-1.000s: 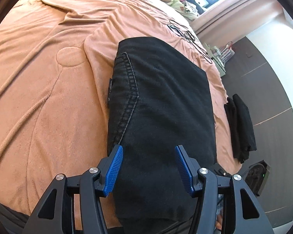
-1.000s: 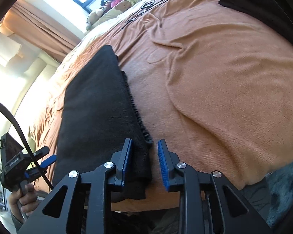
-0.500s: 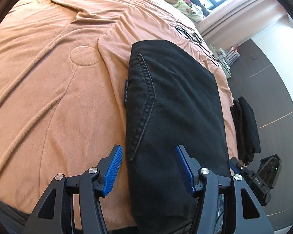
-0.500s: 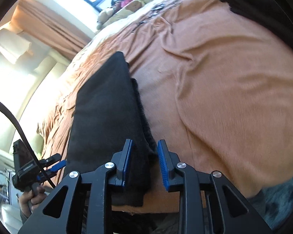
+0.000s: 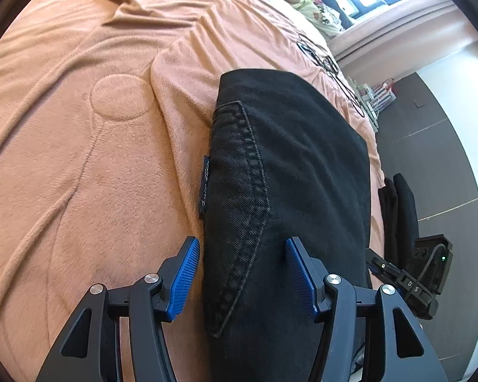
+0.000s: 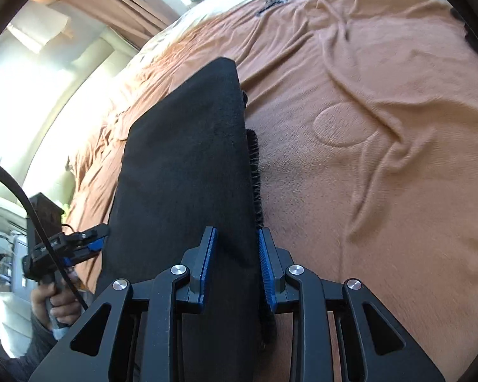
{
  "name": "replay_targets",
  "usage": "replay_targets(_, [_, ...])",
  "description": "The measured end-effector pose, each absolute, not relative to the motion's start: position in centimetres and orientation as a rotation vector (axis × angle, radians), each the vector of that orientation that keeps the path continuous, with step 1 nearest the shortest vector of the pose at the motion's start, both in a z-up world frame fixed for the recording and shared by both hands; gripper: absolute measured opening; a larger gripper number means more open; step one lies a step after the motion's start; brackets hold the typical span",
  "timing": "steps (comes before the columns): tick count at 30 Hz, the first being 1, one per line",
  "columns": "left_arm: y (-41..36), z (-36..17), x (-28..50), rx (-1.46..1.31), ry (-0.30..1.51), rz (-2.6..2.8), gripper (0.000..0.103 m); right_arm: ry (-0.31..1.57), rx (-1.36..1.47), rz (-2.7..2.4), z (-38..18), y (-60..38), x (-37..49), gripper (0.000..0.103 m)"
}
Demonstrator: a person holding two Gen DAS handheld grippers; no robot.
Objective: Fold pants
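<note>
Looking left to right, you had the orange blanket (image 5: 79, 159) filling the left of the left wrist view, with the folded black pants (image 5: 290, 191) lying on it near the bed's close edge. Your left gripper (image 5: 242, 273) stood apart, one blue pad off the pants' side seam, the other over the denim; whether either touched the cloth was hard to tell. A dark garment (image 5: 401, 210) past the bed's right edge was half hidden. In the right wrist view, your right gripper (image 6: 235, 264) was clamped on the pants' near edge, whose lower end ran out of view behind the jaws.
</note>
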State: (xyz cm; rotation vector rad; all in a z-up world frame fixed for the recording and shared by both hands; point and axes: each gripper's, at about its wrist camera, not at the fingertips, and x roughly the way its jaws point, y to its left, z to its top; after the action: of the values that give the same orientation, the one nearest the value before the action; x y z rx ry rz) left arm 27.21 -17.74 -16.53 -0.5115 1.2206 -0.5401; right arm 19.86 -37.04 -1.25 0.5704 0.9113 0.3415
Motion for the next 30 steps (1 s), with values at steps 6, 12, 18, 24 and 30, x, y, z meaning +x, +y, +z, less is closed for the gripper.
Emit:
replay_targets(6, [-17.8,-17.8,26.5,-0.570,1.279,-0.598,0.059,0.926,0.640,0.384,-2.8,-38.0,20.3,0.035])
replay_targets(12, [-17.8,-17.8,24.5,-0.542,1.277,-0.622,0.055,0.938,0.686,0.420,-3.7,-38.3,19.8,0.035])
replay_targets(18, [-16.9,-16.8,24.7,-0.544,1.244,-0.620,0.027,0.934,0.731,0.458,-4.0,-38.0,19.4,0.032])
replay_targets(24, [-15.7,-15.5,26.0,-0.518,1.206,-0.571,0.024,0.936,0.747,0.456,-4.1,-36.9,19.0,0.032])
replay_targets(30, [-14.4,-15.0,28.1,-0.476,1.218,-0.560,0.024,0.946,0.766,0.485,-4.8,-34.3,18.9,0.032])
